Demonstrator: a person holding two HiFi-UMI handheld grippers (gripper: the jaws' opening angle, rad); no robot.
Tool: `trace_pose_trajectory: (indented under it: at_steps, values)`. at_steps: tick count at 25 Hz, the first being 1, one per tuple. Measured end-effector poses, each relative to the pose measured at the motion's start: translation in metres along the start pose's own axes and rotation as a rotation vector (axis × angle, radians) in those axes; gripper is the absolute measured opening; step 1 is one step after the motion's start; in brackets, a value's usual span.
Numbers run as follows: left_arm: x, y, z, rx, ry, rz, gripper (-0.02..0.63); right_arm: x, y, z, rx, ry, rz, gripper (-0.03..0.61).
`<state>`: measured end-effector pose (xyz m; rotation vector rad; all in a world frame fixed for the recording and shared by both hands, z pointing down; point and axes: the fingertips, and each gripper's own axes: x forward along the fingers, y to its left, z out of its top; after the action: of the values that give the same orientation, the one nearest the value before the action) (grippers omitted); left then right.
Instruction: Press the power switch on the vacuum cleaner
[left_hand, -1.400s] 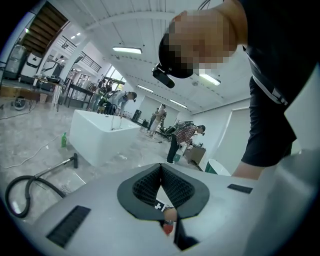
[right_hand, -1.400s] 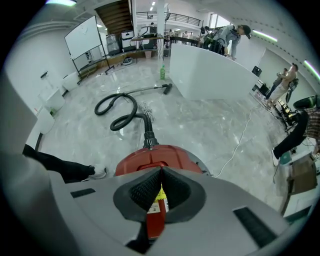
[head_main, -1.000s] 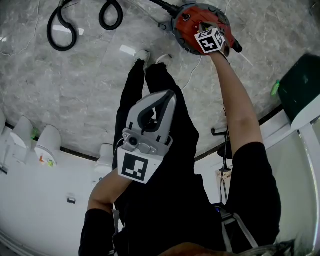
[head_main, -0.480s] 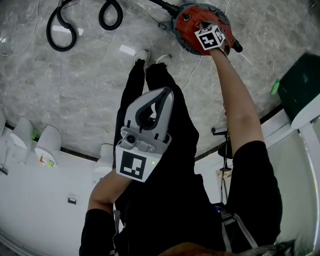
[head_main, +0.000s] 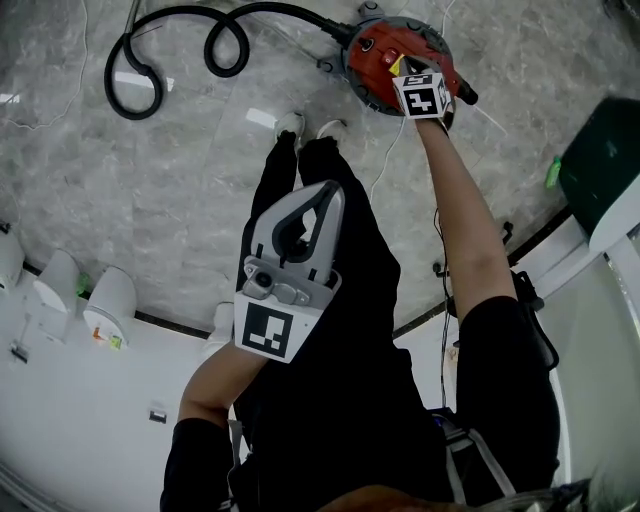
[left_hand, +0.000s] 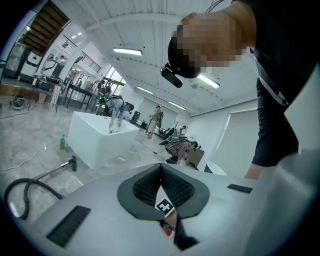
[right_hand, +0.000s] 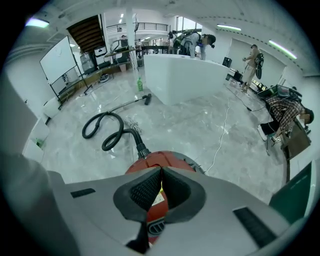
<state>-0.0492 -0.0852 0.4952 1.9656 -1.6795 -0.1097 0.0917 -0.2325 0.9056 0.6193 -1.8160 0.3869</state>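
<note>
Head view, grey marble floor (head_main: 180, 180), red vacuum cleaner (head_main: 375, 50) beneath right gripper (head_main: 408, 72), left gripper (head_main: 333, 190) aloft, both closed, empty.

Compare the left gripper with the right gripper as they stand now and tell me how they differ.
The right gripper is stretched at arm's length over the red vacuum cleaner on the floor; the left gripper is held near the person's body, far from it. The right gripper's view looks down on the vacuum's top; the left gripper's looks across the room. Shared: both have jaws together with nothing between them.
</note>
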Motion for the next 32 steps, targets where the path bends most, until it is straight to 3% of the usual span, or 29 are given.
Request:
trace_pose_trajectory:
  at_steps: [6,18,25,32]
  values:
    - [-0.007,-0.036,0.026,0.037,-0.017,-0.093,0.018,-0.082,-0.010,0.019,0.075,-0.121,-0.058,0.019]
    - [-0.058,-0.087,0.068,0.158,-0.009,-0.258,0.018,-0.298,0.027,0.076,0.255,-0.418,-0.087,0.019]
    - [-0.086,-0.116,0.077,0.148,0.001,-0.310,0.018,-0.421,0.043,0.069,0.282,-0.557,-0.168,0.019]
    - [-0.097,-0.153,0.122,0.165,-0.093,-0.385,0.018,-0.529,0.081,0.061,0.346,-0.736,-0.213,0.019]
